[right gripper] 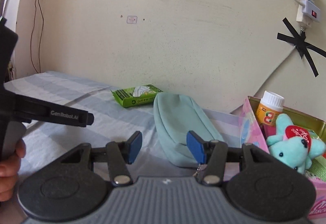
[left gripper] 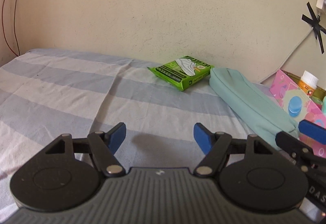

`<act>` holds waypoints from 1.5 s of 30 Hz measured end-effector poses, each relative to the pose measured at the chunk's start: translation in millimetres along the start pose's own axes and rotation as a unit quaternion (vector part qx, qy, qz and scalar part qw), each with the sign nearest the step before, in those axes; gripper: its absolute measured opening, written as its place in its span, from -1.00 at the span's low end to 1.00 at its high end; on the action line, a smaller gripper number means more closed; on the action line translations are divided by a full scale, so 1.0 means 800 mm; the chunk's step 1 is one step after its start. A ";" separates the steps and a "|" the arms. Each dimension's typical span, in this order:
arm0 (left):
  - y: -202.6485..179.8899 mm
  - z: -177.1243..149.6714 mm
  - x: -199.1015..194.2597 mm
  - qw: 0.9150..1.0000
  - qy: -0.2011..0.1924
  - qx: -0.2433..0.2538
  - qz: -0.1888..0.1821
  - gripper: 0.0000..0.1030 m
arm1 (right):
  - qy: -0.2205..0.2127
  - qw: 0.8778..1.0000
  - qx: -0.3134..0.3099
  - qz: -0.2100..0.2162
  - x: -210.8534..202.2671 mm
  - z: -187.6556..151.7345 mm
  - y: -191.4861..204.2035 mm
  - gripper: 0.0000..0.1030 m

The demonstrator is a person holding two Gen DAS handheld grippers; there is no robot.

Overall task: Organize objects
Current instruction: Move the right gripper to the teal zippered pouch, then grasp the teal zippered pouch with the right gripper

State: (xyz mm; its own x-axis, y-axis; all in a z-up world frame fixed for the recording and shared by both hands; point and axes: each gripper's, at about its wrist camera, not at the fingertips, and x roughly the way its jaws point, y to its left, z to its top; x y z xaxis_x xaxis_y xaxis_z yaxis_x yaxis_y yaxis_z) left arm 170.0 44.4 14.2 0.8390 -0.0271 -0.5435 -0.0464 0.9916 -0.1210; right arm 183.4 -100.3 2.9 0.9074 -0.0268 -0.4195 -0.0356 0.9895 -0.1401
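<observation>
Right now both tools are spread open and hold nothing. The left tool [left gripper: 159, 135] hovers over bare striped bed sheet [left gripper: 61, 85], while the right tool [right gripper: 164, 146] sits low at the near end of the mint-green pouch [right gripper: 179, 122], its right pad against the pouch's side and its left pad off over the sheet.

The pouch lies lengthwise on the bed, its far end near a green wipes packet [right gripper: 136, 94] by the wall, and just beside the pink box [right gripper: 249, 130] that already carries a white-capped bottle [right gripper: 270, 107] and a turquoise plush toy [right gripper: 293, 148]. Judging from this, the pouch looks like the next thing to go into the box.

To do it well, the right tool should shift toward the pouch so both pads straddle its narrow width, then close firmly; the soft fabric will likely sag, so a grip nearer the middle would carry it more level. The zipper pull [right gripper: 198, 170] hangs close to the right finger and could snag.

Readable writing: "GenRobot.AI" on the left tool's arm in the right view, a large "B" on the bottle label, and "DAS" on the right tool's edge in the left view. The packet's print and the plush heart's script are too small to read.
</observation>
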 end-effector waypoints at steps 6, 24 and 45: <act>-0.003 -0.005 0.005 1.000 0.014 0.013 0.006 0.46 | 0.050 0.999 0.004 -0.018 0.049 0.007 -0.005 0.02; 0.005 -0.004 0.013 1.000 0.023 0.001 0.010 0.47 | 0.088 0.996 0.019 -0.010 0.058 -0.002 -0.013 -0.27; 0.006 -0.004 0.012 1.000 0.024 0.000 0.010 0.54 | 0.047 0.996 -0.044 0.064 -0.137 -0.094 -0.031 -0.34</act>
State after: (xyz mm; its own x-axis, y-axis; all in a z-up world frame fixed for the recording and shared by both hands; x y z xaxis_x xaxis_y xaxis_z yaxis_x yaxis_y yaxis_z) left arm 176.5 48.3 5.9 0.8110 -0.0132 -0.5848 -0.0630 0.9920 -0.1097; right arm 52.9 -132.4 -15.2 0.8496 0.0822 -0.5209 -0.1897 0.9693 -0.1564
